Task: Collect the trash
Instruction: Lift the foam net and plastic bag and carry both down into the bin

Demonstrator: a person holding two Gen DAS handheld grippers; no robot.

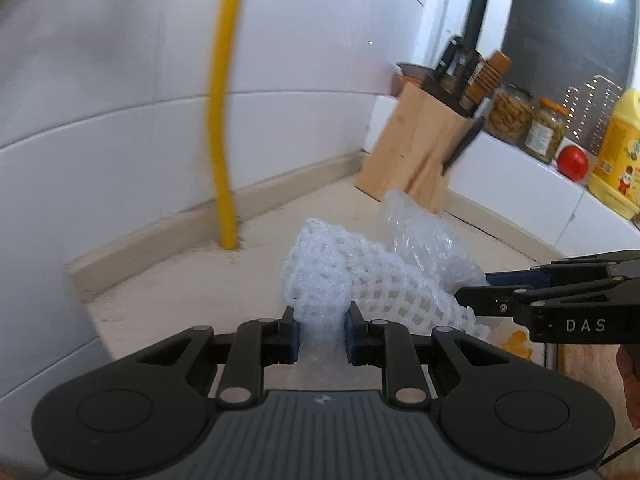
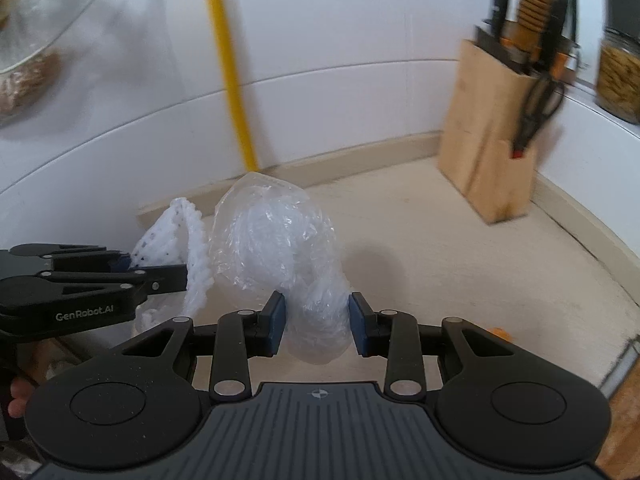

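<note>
Above beige counter (image 1: 168, 288), foam net (image 1: 340, 276) stretches sideways between both hand-held grippers.

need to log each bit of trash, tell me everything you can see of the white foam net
The white foam net is a soft mesh sleeve of foam strands, crumpled and partly folded over. One bunched end is pinched between the blue pads of the left gripper, which is shut on it. It lies against the clear plastic bag, which the right gripper grips. Whether the net's far end still touches the beige counter cannot be told.
</note>
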